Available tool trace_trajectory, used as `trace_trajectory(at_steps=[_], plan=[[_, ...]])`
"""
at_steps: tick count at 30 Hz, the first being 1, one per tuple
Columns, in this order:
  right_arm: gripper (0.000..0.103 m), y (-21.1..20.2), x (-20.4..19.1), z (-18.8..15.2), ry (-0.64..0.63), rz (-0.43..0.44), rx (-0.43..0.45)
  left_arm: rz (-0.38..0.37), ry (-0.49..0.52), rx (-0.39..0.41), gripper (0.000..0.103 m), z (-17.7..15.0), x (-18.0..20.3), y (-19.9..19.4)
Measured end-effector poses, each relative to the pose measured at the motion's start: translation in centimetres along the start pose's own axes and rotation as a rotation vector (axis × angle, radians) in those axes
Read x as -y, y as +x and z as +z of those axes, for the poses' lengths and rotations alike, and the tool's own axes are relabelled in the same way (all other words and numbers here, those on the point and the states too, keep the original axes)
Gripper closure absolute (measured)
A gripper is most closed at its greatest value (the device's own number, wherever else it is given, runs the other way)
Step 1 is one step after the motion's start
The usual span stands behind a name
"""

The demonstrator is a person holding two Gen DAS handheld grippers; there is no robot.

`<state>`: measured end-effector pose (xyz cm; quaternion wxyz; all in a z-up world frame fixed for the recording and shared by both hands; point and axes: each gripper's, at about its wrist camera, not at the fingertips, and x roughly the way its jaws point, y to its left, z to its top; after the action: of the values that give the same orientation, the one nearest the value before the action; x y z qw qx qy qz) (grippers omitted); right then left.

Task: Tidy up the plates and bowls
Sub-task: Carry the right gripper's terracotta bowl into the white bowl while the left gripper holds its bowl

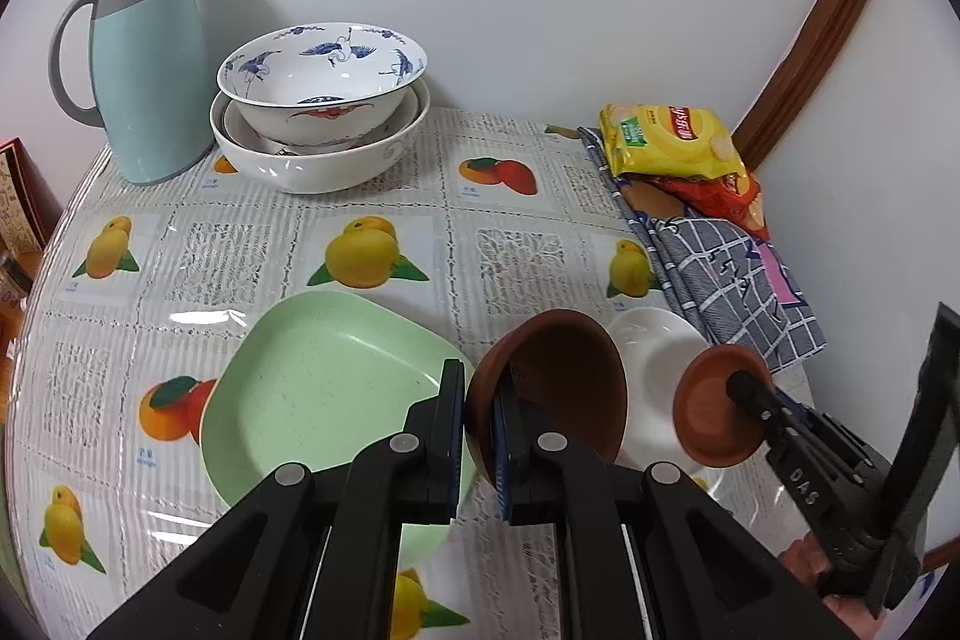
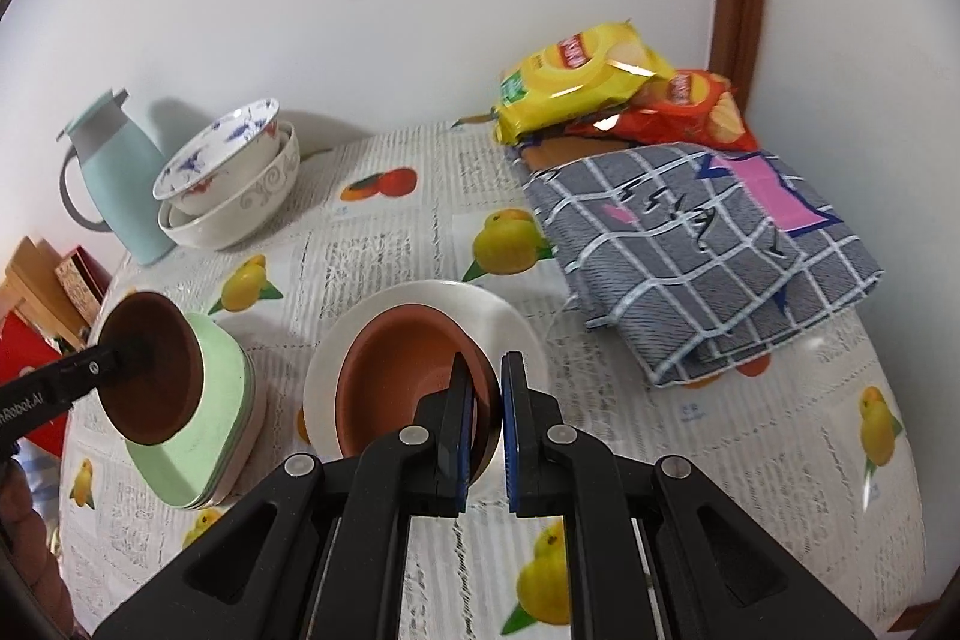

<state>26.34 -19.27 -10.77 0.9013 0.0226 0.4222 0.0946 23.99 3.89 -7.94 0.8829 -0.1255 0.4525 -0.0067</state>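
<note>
We see matt brown bowls (image 1: 558, 376), a matt green plate (image 1: 318, 388), glossy white china (image 1: 312, 160) at eleven o'clock, checked cloth (image 2: 708, 256).

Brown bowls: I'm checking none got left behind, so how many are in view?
2. One brown bowl is clamped by its rim in the left gripper; the other is clamped in the right gripper, over the white plate.

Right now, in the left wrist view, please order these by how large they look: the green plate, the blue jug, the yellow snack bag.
1. green plate, though nearness to the camera enlarges it
2. blue jug
3. yellow snack bag
</note>
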Motion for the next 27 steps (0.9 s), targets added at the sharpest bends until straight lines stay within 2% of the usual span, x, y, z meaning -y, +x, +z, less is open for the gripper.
trace_trajectory(at_steps=[11,27], plan=[[0.094,4.9,-1.2,-0.5,-0.007,-0.04,-0.091,-0.008,-0.017,-0.022,0.094,0.6,-2.0,2.2],[0.094,6.7,-1.7,-0.1,-0.03,-0.055,-0.138,-0.036,-0.025,-0.03,0.094,0.7,-2.4,3.1]])
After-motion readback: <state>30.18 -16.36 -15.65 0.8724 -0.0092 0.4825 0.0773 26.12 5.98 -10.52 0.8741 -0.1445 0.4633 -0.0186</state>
